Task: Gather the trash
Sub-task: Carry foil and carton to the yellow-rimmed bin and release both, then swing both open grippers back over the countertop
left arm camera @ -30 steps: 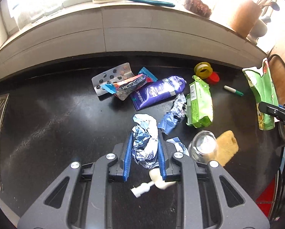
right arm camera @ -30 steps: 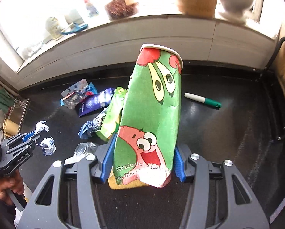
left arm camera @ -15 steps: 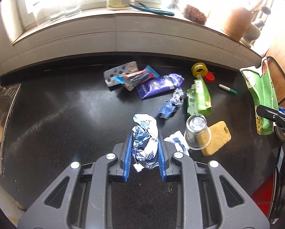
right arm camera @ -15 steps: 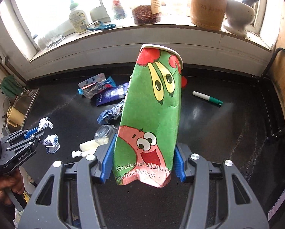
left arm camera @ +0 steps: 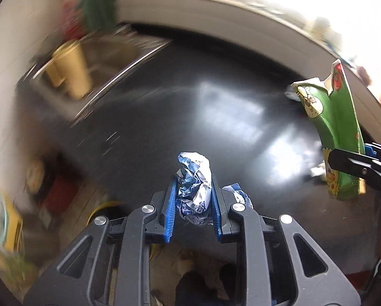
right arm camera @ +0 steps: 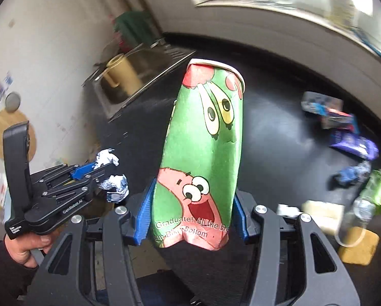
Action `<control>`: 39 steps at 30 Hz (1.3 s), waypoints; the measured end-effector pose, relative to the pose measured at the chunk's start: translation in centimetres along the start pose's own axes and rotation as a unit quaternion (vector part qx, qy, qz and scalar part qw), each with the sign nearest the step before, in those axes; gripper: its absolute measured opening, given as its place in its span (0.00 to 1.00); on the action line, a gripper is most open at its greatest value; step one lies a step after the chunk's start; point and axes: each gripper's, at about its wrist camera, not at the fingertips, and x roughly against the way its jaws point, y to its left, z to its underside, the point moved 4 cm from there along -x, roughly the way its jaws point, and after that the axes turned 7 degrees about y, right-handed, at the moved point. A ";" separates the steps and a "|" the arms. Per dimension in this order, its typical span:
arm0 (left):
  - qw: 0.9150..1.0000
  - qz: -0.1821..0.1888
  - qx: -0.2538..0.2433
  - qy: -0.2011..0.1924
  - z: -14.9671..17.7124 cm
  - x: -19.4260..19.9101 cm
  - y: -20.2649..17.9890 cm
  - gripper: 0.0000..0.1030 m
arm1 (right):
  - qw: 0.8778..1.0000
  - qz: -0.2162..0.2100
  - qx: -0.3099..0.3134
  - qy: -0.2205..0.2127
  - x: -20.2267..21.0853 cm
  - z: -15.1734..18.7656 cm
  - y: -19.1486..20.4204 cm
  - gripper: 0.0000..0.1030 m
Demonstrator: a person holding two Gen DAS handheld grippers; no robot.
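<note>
The left gripper has its blue ribbed pads clamped on a crumpled wad of blue-and-silver foil wrapper, held above the near edge of the glossy black countertop. The right gripper is clamped on a flattened green paper cup printed with cartoon faces, its rolled white rim pointing away from the jaws. Taking the steel sink as landmark: a tan, cylindrical mug stands inside its basin, the cup hangs to its right over the countertop, and the foil wad is below and left of it. Only the right wrist view shows the litter far right of the sink: a purple wrapper, a crumpled blue foil scrap, a clear upturned glass and a yellow sponge. It also shows the hand gripping the left tool. The left wrist view is heavily blurred around the sink.
</note>
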 end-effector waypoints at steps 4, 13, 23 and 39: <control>0.995 -0.042 0.088 0.033 6.3 -1.4 9.1 0.23 | 0.991 -0.061 0.095 0.067 -6.7 0.4 10.1 0.51; 0.977 -0.031 0.201 0.069 16.4 -8.0 20.5 0.23 | 0.956 -0.079 0.218 0.182 -19.6 4.5 22.6 0.51; 0.977 -0.007 0.200 0.078 16.8 -12.9 22.7 0.25 | 0.944 -0.036 0.247 0.218 -26.5 5.0 26.4 0.52; 0.990 -0.053 0.128 0.027 12.4 -6.5 17.8 0.89 | 0.972 -0.024 0.181 0.145 -17.1 1.4 19.5 0.84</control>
